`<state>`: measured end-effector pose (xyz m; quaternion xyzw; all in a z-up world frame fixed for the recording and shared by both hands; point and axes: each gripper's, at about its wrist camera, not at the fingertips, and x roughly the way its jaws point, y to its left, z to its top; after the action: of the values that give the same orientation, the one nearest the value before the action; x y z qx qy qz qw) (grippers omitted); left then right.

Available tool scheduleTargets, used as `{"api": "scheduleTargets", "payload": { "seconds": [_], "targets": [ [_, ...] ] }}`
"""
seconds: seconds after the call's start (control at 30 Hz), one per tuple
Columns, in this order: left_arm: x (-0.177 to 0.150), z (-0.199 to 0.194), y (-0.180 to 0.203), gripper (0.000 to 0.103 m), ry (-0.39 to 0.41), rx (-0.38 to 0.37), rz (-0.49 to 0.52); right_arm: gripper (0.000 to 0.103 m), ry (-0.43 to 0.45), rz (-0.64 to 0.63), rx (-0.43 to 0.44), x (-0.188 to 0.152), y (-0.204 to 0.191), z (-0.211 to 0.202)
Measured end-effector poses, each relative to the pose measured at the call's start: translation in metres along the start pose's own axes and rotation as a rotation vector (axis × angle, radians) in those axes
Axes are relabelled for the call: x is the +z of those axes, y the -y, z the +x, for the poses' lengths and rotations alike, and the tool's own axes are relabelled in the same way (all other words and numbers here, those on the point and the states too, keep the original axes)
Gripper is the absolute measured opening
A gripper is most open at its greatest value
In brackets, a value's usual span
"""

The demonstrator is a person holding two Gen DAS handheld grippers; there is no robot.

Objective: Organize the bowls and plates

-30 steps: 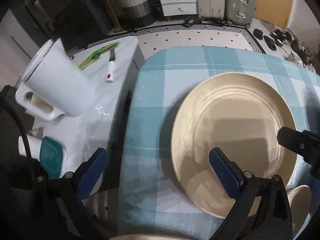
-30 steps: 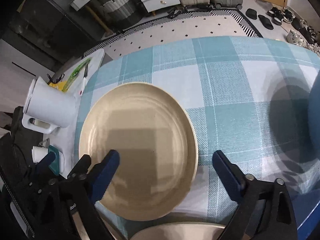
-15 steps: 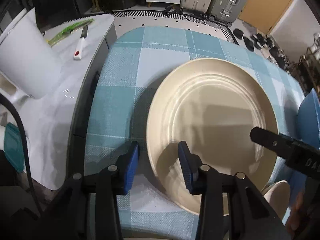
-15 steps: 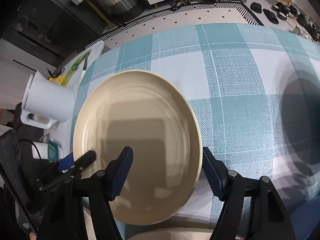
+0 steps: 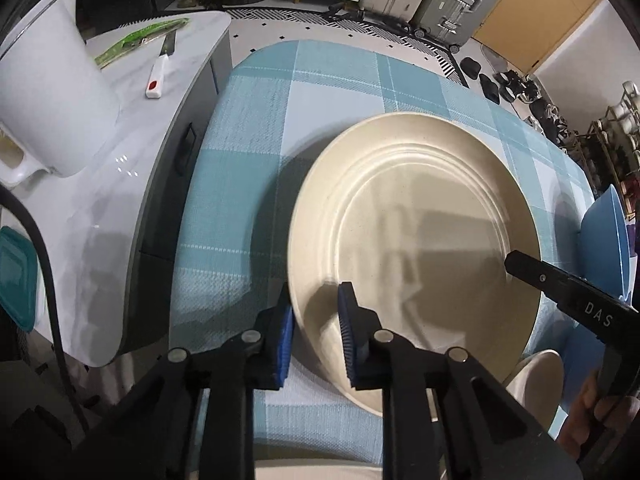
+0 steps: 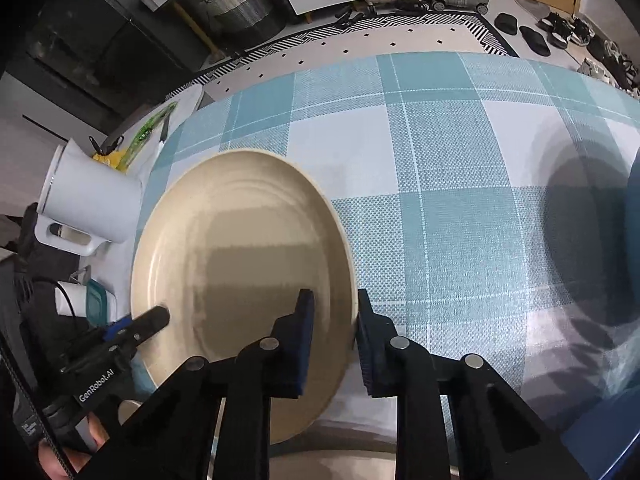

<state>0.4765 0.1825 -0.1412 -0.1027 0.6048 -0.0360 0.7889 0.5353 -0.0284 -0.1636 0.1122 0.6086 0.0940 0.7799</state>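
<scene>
On the checked table (image 5: 248, 168), left gripper (image 5: 314, 332) and right gripper (image 6: 334, 340) are closing on opposite rims of the beige plate (image 5: 420, 240); sorting looks barely begun, blue bowl (image 5: 604, 240) untouched.

Black tongs (image 5: 316, 328), ridged blue pads (image 5: 348, 332)

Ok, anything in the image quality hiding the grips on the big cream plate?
Left wrist view: the round cream plate is motion-smeared at its near rim, gripper shadows falling across it; fisheye bends the teal checked tablecloth. Right wrist view: sharper, a blocky shadow on the plate, a dark round shadow on the cloth at right.
</scene>
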Motion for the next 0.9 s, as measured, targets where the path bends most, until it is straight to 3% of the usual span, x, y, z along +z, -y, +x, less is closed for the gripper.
{"api": "scheduleTargets", "payload": {
  "seconds": [0.9],
  "targets": [
    [-0.027, -0.055, 0.0, 0.018, 0.084, 0.02, -0.015, 0.013, 0.099, -0.113, -0.012, -0.035, -0.019, -0.058]
  ]
}}
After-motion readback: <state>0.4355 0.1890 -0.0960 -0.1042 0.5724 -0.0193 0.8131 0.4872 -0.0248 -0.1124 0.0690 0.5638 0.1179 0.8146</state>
